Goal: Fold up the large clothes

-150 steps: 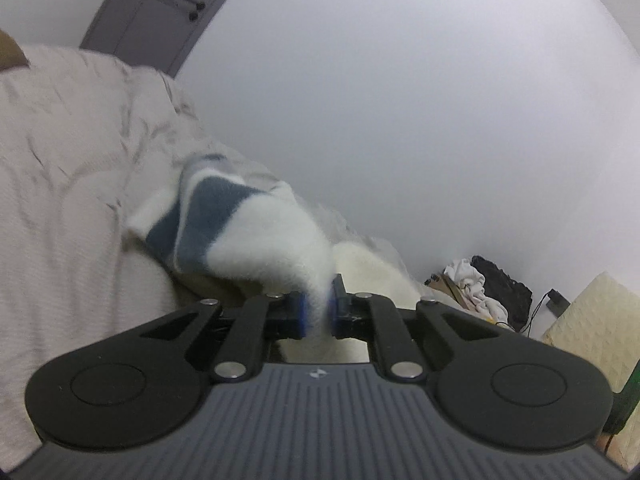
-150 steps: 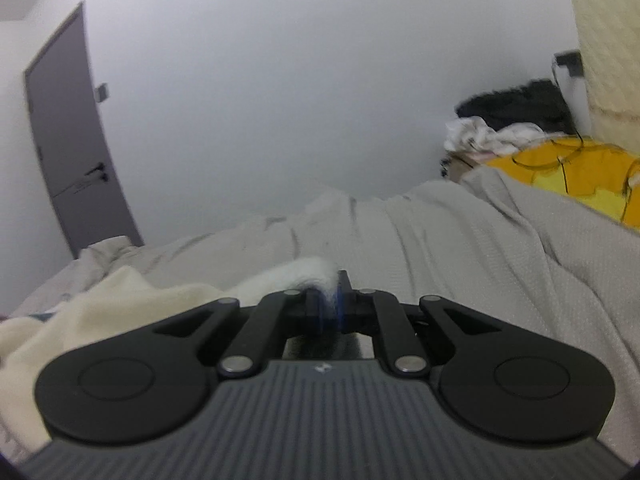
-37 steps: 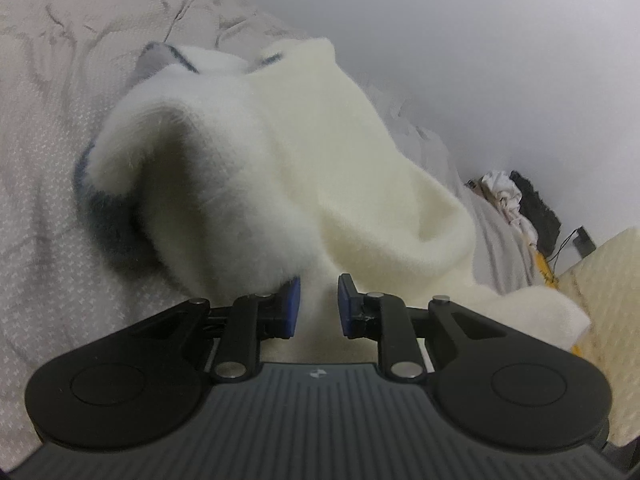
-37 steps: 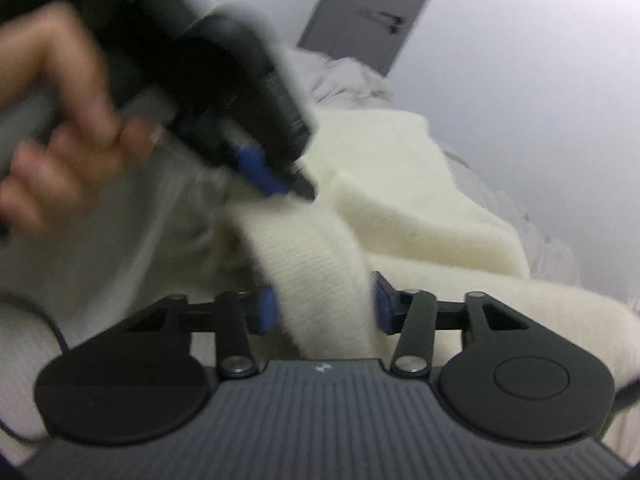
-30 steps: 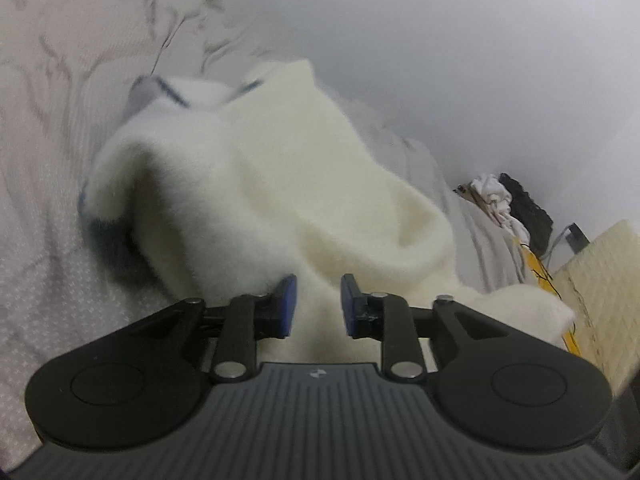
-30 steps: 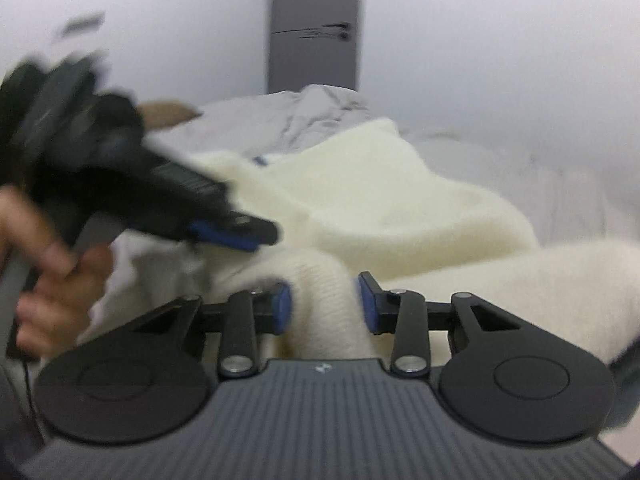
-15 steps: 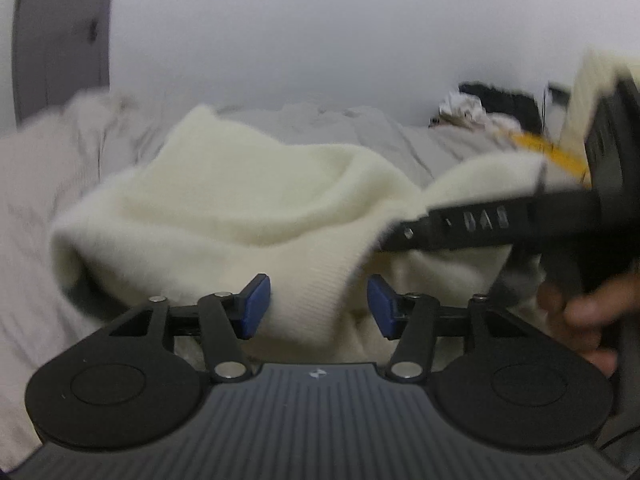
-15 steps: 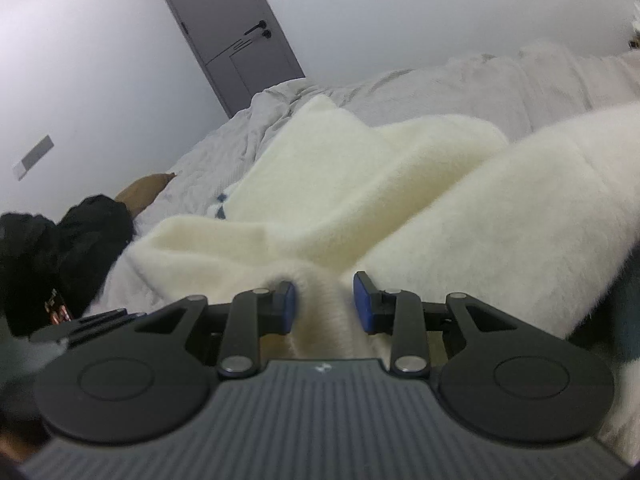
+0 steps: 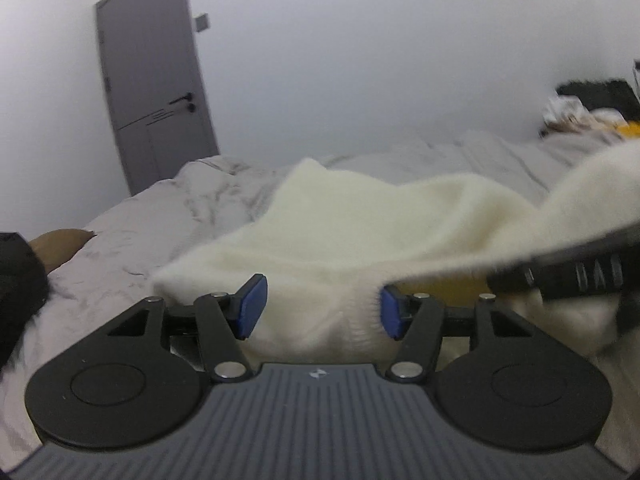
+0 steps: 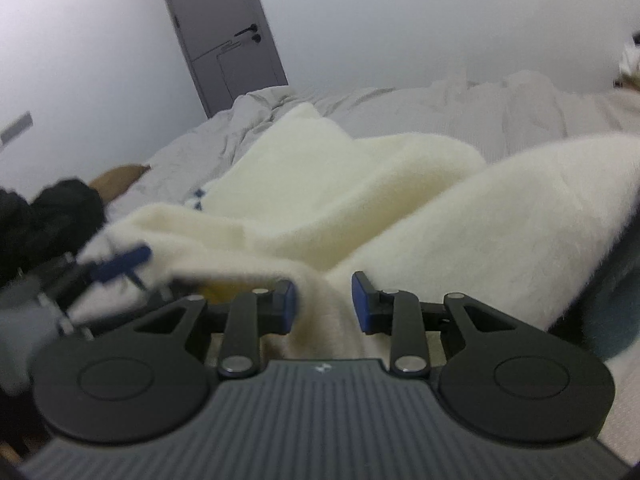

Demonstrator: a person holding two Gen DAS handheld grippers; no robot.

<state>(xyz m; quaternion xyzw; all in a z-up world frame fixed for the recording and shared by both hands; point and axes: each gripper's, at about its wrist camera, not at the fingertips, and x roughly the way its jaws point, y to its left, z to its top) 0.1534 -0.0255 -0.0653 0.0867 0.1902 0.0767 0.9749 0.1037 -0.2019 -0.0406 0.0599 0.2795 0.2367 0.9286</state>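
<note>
Both tongs sit at the near edge of the fluffy cream-white knitted sweater point(image 9: 360, 216), and what has just changed is on my left. My left gripper point(image 9: 320, 310) has just been opening: its blue pads point(image 9: 250, 312) now stand well apart with a loose ribbed hem lying between them, the cloth brushing only the pad at 3 o'clock, so I read it as released. A second ago those pads were nearly together on the same knit. My right gripper point(image 10: 323, 302) is narrower, with a ridge of sweater rising between its pads point(image 10: 362, 304); the cloth seems pressed by both, so I judge it clamped on the hem.

That sweater lies heaped across the pale grey rumpled bedcover point(image 9: 168, 216), one thick fold humped at 2 o'clock in the right view. Beyond it, at 11 o'clock, stands a grey door point(image 9: 152, 72); a black fuzzy bundle point(image 10: 44, 216) sits at 9 o'clock.

To me the left side's fold is laid down, and a fresh grip comes next.
</note>
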